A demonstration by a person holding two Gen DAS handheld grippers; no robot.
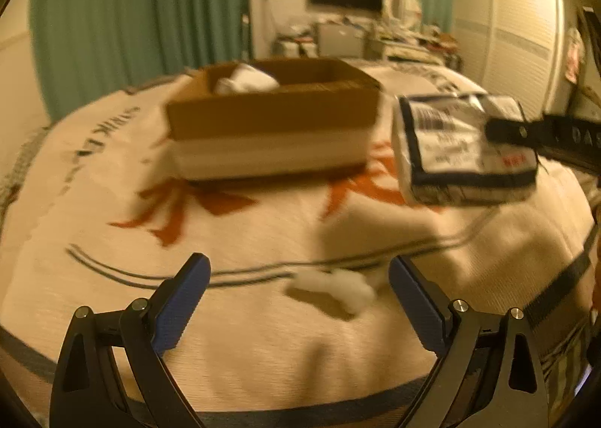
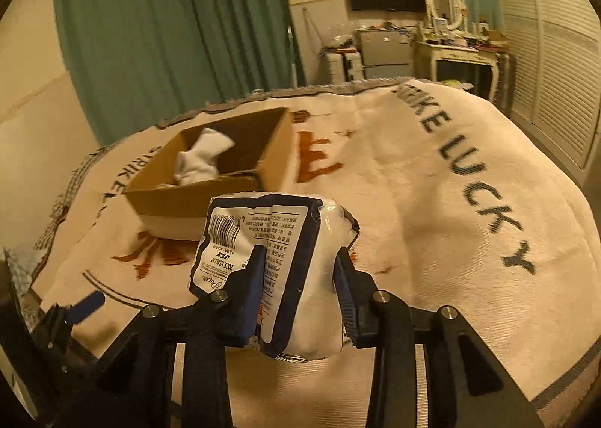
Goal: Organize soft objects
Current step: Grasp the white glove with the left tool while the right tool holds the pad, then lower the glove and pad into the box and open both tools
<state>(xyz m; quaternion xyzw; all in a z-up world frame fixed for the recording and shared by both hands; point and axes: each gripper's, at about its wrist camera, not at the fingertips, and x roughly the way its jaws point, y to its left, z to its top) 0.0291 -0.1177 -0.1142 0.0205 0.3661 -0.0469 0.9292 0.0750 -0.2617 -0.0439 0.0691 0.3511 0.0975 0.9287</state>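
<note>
My right gripper (image 2: 298,270) is shut on a white and dark blue tissue pack (image 2: 270,240) and holds it in the air above the bed, short of the cardboard box (image 2: 210,180). The pack (image 1: 462,150) also shows at the right of the left wrist view, level with the box (image 1: 274,116). A white sock (image 2: 203,159) lies in the box's left end. My left gripper (image 1: 296,277) is open and empty, low over the blanket. A small white soft object (image 1: 338,289) lies on the blanket between its fingers.
The bed is covered with a cream blanket (image 2: 432,183) printed with black letters and orange marks. Green curtains (image 2: 169,33) hang behind. A dresser with a mirror (image 2: 450,48), a wall screen and a wardrobe stand at the far right.
</note>
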